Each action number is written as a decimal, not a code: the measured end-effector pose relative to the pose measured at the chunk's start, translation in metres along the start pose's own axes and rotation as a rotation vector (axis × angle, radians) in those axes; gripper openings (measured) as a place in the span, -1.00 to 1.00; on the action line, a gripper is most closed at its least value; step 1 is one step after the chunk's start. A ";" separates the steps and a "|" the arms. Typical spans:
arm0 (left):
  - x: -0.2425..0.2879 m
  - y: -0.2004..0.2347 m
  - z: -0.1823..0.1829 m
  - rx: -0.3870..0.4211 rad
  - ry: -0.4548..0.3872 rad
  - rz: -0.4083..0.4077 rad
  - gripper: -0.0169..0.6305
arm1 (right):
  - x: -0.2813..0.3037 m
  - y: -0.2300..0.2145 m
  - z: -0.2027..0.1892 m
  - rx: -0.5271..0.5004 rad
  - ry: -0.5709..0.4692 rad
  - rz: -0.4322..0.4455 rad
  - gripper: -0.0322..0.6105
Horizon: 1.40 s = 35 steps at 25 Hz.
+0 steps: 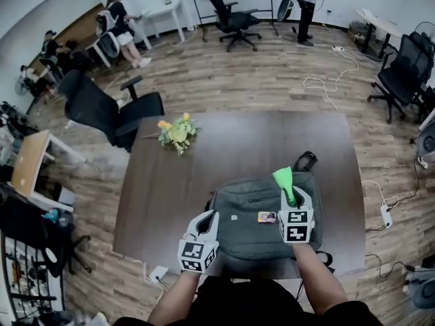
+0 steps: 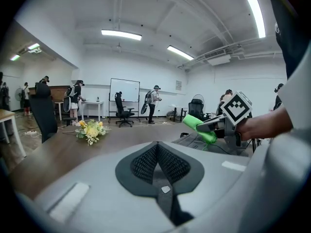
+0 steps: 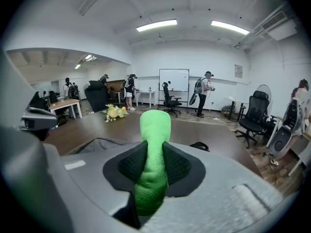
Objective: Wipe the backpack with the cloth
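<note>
Currently, the right gripper [image 3: 154,165] has its jaws clamped on a bright green rolled microfibre cloth [image 3: 155,130], which stands between the pads and projects forward past the tips as a narrow roll. The left gripper [image 2: 158,152] has its jaws brought fully together with nothing between them. A grey-green fabric backpack [image 1: 253,202] lies flat directly beneath and between both grippers, on the near edge of a dark brown rectangular table [image 1: 238,138]. The cloth appears to be held clear above the backpack's right side, so wiping is judged not yet under way. Several faults are possible from this state. Because the cloth is gripped as a tight roll, only a small tip would meet the fabric, and the hard jaw tips could scrape the backpack or snag a zipper if the right gripper descends too steeply. Drag during a stroke could also pull the cloth out of the pads. The left gripper is not pinning the backpack, so a firm stroke could slide it across the smooth table. A small yellow artificial flower bunch [image 1: 177,133] lies well ahead of the left gripper, outside the likely wiping path.
</note>
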State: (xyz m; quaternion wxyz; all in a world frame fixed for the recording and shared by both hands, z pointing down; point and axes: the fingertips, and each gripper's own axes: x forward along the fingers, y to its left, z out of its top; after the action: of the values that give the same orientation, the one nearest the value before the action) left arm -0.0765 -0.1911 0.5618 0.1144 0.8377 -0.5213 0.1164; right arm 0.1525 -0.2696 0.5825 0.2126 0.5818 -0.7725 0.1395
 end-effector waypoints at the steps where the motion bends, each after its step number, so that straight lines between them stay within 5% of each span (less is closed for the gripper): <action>1: 0.000 0.000 0.001 -0.003 -0.003 -0.005 -0.89 | 0.000 0.011 -0.002 -0.004 0.000 0.021 -0.60; 18: -0.020 0.058 -0.009 -0.004 0.007 -0.051 -0.89 | 0.033 0.184 -0.050 -0.010 0.127 0.279 -0.60; 27: -0.028 0.079 -0.013 -0.029 0.006 -0.040 -0.89 | 0.051 0.235 -0.084 -0.065 0.234 0.325 -0.59; 35: -0.032 0.081 -0.023 -0.033 0.031 -0.060 -0.89 | 0.058 0.237 -0.090 -0.109 0.272 0.292 -0.59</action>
State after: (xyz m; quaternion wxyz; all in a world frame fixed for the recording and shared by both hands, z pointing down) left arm -0.1645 -0.1916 0.5789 0.1399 0.8490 -0.4958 0.1173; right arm -0.0736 -0.2091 0.6964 0.3238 0.4270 -0.8192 0.2042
